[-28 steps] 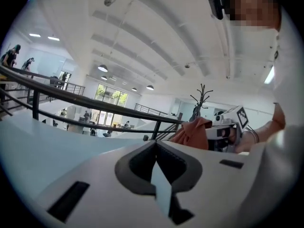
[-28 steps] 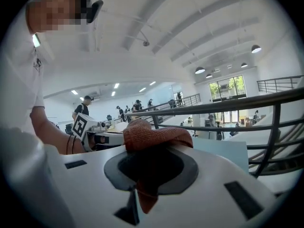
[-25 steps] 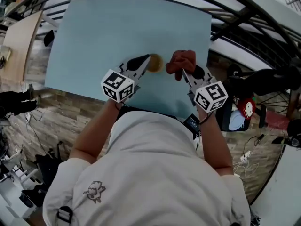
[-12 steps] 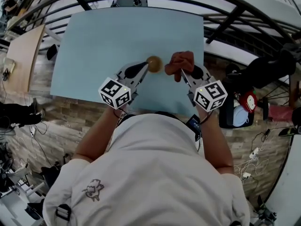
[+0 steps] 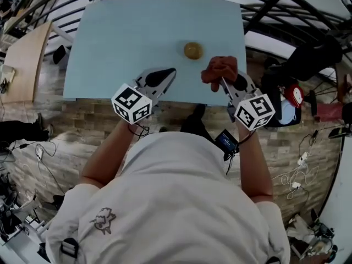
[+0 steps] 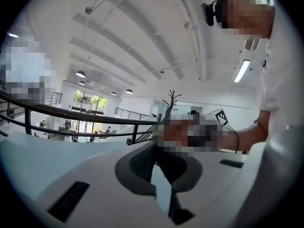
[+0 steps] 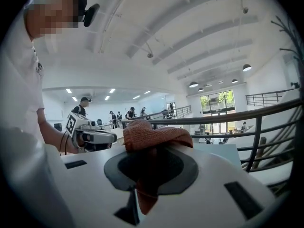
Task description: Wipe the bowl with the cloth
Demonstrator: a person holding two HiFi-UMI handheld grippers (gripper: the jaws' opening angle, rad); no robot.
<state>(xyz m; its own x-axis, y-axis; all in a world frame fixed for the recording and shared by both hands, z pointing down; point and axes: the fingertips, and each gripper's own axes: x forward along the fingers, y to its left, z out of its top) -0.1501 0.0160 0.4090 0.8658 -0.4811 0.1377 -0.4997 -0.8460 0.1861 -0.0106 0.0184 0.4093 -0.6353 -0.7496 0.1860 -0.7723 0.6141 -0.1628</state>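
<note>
A small yellow-brown bowl [image 5: 193, 50] stands by itself on the light-blue table [image 5: 132, 32], right of the middle. My left gripper [image 5: 171, 71] hangs short of it, down-left of the bowl, shut with nothing in it; the left gripper view shows its dark pads [image 6: 142, 164] together. My right gripper [image 5: 222, 81] is shut on a rust-red cloth [image 5: 219, 69], bunched over its tips, to the right of the bowl and nearer me. In the right gripper view the cloth [image 7: 154, 134] drapes over the right gripper [image 7: 149, 170]. Neither gripper view shows the bowl.
The table's near edge [image 5: 148, 99] runs just under both grippers. A dark railing [image 5: 275, 10] curves behind the table. A wooden tabletop [image 5: 22, 59] stands at the left. Bags and cables [image 5: 300, 100] lie on the floor at the right.
Both grippers have pulled back from the bowl toward the table's near edge and risen a little. The bowl, earlier right at the left gripper's tip, now stands apart. The cloth stays held.
</note>
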